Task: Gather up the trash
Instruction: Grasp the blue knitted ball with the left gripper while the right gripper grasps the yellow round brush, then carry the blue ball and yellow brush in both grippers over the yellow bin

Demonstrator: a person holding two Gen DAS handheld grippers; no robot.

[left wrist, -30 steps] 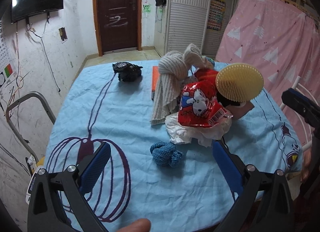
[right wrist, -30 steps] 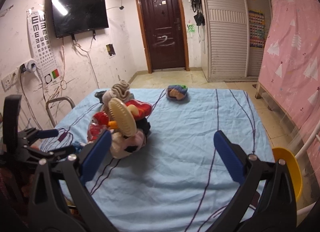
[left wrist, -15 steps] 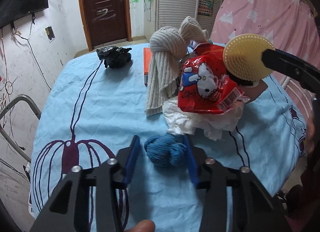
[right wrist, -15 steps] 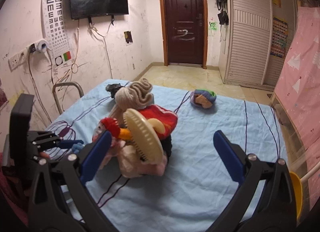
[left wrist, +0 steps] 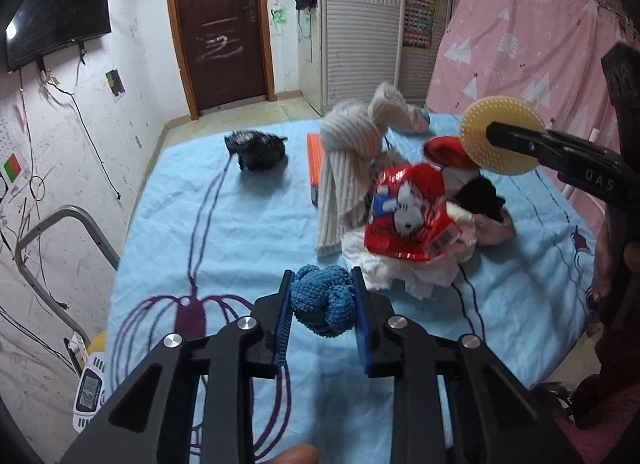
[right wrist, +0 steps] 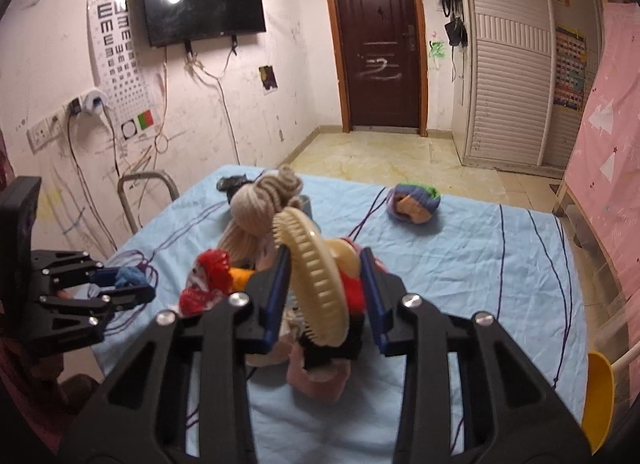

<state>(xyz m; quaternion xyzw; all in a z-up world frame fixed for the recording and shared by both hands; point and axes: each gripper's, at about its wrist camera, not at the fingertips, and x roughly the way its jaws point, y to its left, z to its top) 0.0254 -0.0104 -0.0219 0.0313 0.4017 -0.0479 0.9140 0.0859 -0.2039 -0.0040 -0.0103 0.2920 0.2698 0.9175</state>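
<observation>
The left hand-held gripper (left wrist: 322, 306) is clamped on a blue knitted ball (left wrist: 323, 306) at 6 o'clock in its own view, both blue pads pressed into the yarn, just above the bench's (left wrist: 240, 232) light-blue cloth. The ball looks soft, light and squashy — a squeeze across its middle should hold, though loose loops may snag. The right hand-held gripper (right wrist: 325, 287) has its pads drawn in on either side of a round yellow bristled disc (right wrist: 316, 284); whether they actually grip it I cannot tell. The disc seems stiff, light plastic, best taken by its rim. It stands on edge atop the pile at centre: red snack wrapper (left wrist: 408, 218), crumpled white tissue (left wrist: 396, 270), beige knit scarf (left wrist: 352, 168). Both tools point forward, roughly level — the left one low and near, the right one reaching in from 3 o'clock.
</observation>
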